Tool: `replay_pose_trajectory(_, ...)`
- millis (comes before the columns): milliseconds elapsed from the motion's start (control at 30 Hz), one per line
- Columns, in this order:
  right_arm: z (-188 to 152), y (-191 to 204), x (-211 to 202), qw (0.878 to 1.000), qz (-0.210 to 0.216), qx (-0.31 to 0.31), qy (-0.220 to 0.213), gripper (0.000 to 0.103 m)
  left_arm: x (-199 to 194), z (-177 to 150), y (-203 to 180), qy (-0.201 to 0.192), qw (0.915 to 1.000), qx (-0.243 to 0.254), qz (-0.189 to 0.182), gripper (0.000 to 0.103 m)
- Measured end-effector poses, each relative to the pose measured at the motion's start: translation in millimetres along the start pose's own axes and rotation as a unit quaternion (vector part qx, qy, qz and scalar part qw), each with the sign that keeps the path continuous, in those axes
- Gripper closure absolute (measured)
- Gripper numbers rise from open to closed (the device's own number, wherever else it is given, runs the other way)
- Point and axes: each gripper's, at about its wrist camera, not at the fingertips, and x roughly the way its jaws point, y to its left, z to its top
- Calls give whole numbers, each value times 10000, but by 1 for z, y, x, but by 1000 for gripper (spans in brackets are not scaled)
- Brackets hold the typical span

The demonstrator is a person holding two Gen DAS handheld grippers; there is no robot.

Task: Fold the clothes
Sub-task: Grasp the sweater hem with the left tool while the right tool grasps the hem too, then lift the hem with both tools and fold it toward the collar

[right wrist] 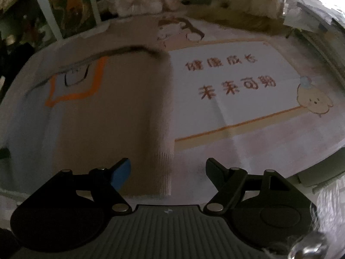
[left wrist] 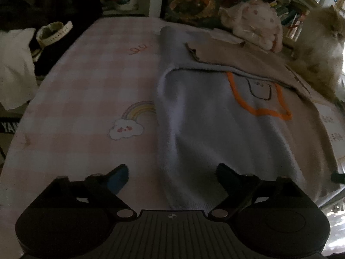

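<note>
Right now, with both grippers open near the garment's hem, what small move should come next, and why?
Probably close the left gripper on the light-blue knit garment at its near hem: open jaws straddle its edge, and its tan half already lies folded over.

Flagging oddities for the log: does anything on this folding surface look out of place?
Yes. A fluffy cat sits at the far right edge of the table, right beside the sweater being folded. A plush toy lies next to it. The sweater itself lies flat, both sides folded in.
</note>
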Motion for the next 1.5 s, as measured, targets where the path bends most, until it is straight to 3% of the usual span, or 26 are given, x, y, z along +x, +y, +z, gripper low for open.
replay_pose_trajectory(67,-1,3,1,9999,-67,-100,7,33,-1,0,1,-56,9999,11,126,38)
replay_pose_trajectory(133,-2,7,0,9998,-60,-187,-47,55,-2,0,2,-97,9997,8,214,53)
replay_pose_trajectory(167,-2,9,-1,9997,-56,-231,-73,62,-3,1,2,-113,9996,3,246,68)
replay_pose_trajectory(200,-2,11,-1,9996,-36,-269,-90,77,-4,1,3,-132,9996,-7,262,86)
replay_pose_trajectory(233,-1,12,-1,9995,22,-293,-84,86,-4,1,2,-162,9996,-36,219,93)
replay_pose_trajectory(267,0,14,-1,9994,62,-320,-80,88,-5,1,2,-191,9996,-65,176,99)
replay_pose_trajectory(500,8,26,-22,9959,514,-433,-611,92,-23,5,-27,-744,9938,797,207,98)
replay_pose_trajectory(667,11,19,-16,9981,433,-157,-405,92,-14,4,-3,-370,9993,92,-22,92)
replay_pose_trajectory(833,7,4,-11,9981,496,258,-253,87,-11,-4,13,-187,9986,-410,-261,85)
replay_pose_trajectory(900,6,1,-9,9977,527,367,-213,86,-9,-7,15,-123,9982,-490,-321,77)
replay_pose_trajectory(1067,5,-1,-4,9971,572,478,-156,72,-5,-8,11,-59,9983,-449,-376,65)
replay_pose_trajectory(1167,4,0,0,9972,571,460,-133,72,-5,-8,5,-96,9991,-307,-290,71)
replay_pose_trajectory(1200,4,2,1,9974,563,426,-162,72,-5,-8,3,-110,9993,-249,-259,78)
replay_pose_trajectory(1233,5,4,2,9977,550,362,-165,77,-5,-7,0,-125,9996,-155,-222,93)
replay_pose_trajectory(1300,6,9,1,9981,554,202,-195,92,-8,-6,-9,-237,9996,80,-132,97)
replay_pose_trajectory(1400,7,16,-10,9967,667,-83,-451,92,-15,-3,-23,-459,9977,506,-20,97)
replay_pose_trajectory(1500,10,20,-12,9972,608,-152,-410,92,-14,-2,-28,-432,9970,649,25,97)
